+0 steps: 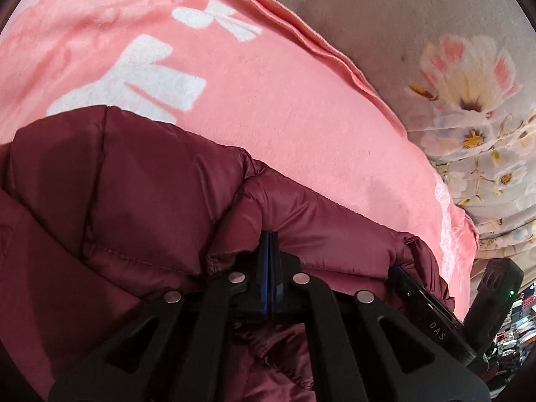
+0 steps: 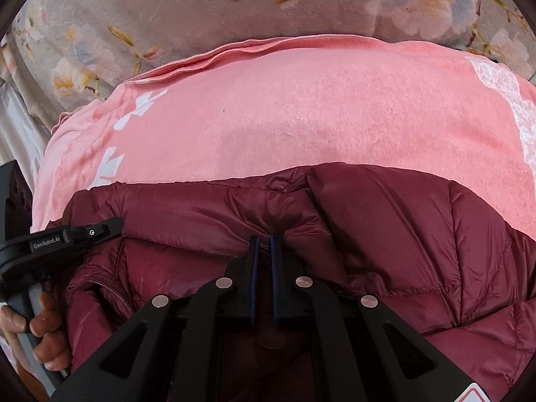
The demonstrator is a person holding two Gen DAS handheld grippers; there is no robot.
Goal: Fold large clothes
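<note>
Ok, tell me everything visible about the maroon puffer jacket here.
The maroon puffer jacket is shiny, quilted in stitched panels, and looks like padded nylon. A zipper runs along one edge in the right wrist view. It lies bunched on a pink blanket with white print. The left tongs are shut on a fold; the right tongs pinch another fold, fingers slightly apart.

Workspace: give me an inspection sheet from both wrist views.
Surface: pink blanket with white print, over a floral bedcover.
Job's things: maroon puffer jacket, bunched on the blanket.
Clutter: nothing seen.
Grippers: left gripper shut on a jacket fold; right gripper pinching jacket fabric, a narrow gap between its fingers.
Cables: nothing seen.
Surroundings: blurred shelves at the left view's right edge.
</note>
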